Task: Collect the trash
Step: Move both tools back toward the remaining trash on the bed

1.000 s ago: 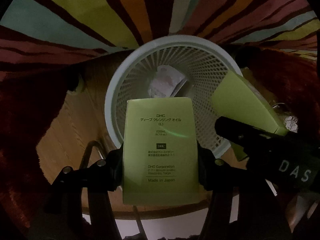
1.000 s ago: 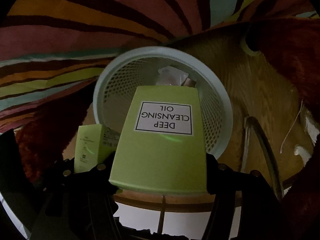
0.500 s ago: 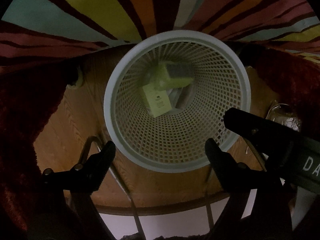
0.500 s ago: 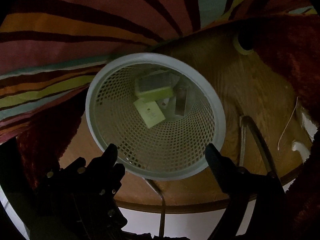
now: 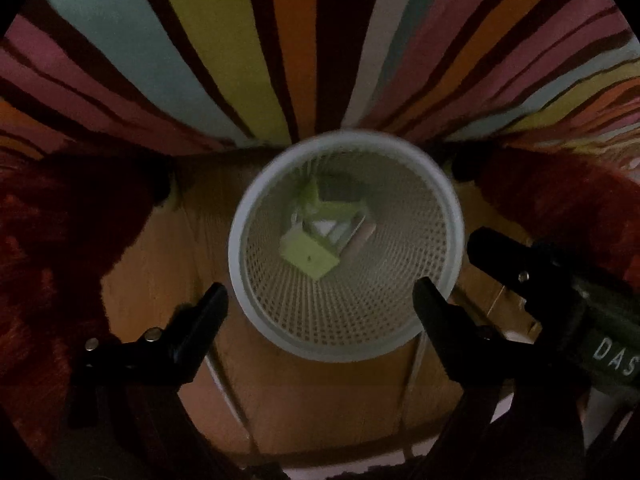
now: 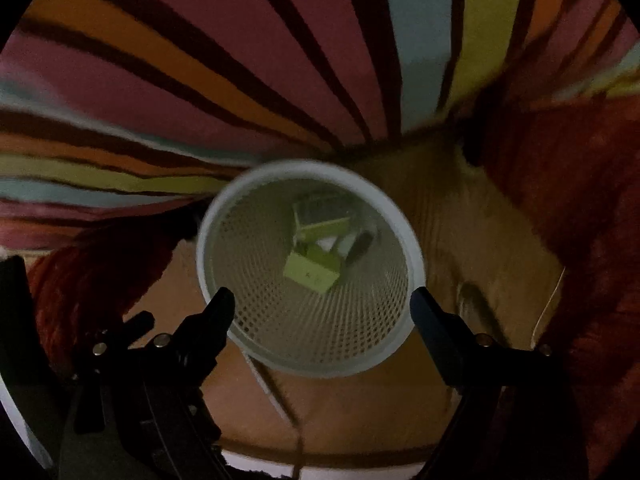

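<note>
Both grippers, the left gripper (image 5: 320, 300) and the right gripper (image 6: 322, 304), hang over the white mesh wastebasket (image 5: 452, 208) with jaws spread wide and nothing between them, having just been opening. Two lime-green boxes (image 5: 310, 254) (one toward 12 o'clock, the other toward 6) lie at the basket's bottom among paler scraps. Striped fabric (image 5: 288, 40) fills the view from 9 to 3 o'clock.

White lattice basket (image 5: 448, 216); lime-green boxes (image 5: 308, 258) — multicoloured striped rug (image 5: 224, 60); red shag (image 5: 60, 240)
</note>
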